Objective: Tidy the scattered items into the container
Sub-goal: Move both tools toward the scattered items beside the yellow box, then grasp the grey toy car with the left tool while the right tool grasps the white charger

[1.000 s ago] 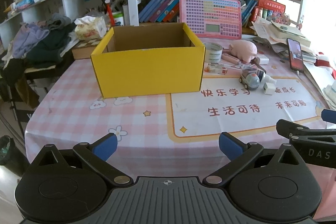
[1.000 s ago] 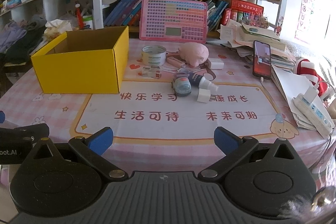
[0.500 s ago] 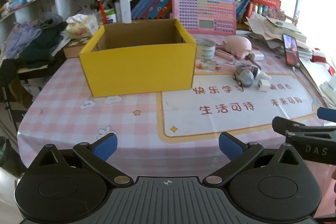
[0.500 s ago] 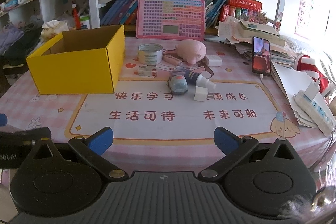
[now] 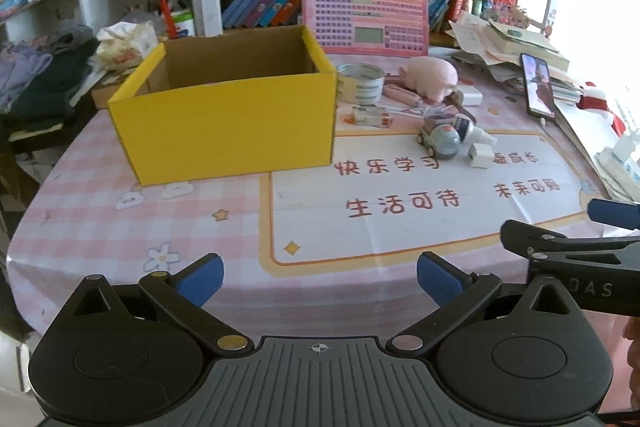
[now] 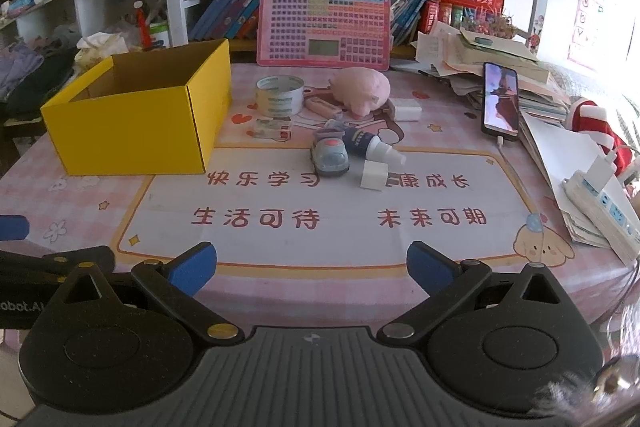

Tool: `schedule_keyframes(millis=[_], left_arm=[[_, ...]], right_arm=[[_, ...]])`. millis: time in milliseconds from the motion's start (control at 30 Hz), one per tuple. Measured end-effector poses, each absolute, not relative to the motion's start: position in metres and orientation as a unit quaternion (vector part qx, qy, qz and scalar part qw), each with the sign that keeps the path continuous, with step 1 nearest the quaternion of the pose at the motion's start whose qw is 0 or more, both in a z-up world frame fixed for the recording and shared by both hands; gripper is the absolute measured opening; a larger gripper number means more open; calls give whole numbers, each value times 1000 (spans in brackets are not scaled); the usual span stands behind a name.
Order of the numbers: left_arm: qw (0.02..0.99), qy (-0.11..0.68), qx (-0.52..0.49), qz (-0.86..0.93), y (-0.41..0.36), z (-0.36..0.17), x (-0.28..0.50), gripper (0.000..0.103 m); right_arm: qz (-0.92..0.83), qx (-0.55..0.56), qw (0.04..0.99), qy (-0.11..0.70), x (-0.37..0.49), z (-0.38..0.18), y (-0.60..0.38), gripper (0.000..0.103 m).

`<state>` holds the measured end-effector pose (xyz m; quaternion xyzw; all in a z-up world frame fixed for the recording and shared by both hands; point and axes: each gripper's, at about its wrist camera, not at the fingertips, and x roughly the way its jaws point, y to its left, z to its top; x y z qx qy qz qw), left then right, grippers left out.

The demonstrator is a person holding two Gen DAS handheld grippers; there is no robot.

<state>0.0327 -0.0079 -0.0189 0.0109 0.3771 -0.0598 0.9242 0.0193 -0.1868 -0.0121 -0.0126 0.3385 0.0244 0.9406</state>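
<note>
Behind toy car [image 6: 330,155], bottle [image 6: 370,143] half hidden

An open yellow box [image 6: 132,123] sits empty on the tabletop, and beside it lie a tape roll [image 6: 280,95], pink pig [image 6: 362,89], toy car [image 6: 330,155] and small bottle [image 6: 370,145].

We see a wide bare stretch of printed tablecloth [image 6: 320,239] in front of both spread grippers, free to cross. Beyond it, small things crowd together: a toy car [image 6: 330,155], a spray bottle [image 6: 370,143], a white cube [image 6: 374,175], a tape roll [image 6: 279,95] and a pink pig [image 6: 362,89]. The yellow box [image 6: 138,117] blocks the left side, its top open. Papers [image 6: 560,163] and a phone [image 6: 501,101] hem the right.
</note>
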Motion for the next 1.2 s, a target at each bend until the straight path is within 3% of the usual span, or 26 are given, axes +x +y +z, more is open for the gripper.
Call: schedule_keyframes(millis=[567, 867, 1200], left_arm=[[914, 398, 5, -76, -48, -31, 90, 103], [911, 397, 27, -104, -86, -31, 121, 101], [907, 400, 54, -123, -123, -34, 150, 97]], right_arm=[[37, -4, 931, 362, 83, -23, -226, 98], [31, 6, 927, 373, 123, -27, -260, 81], [68, 6, 918, 390, 170, -38, -278, 71]])
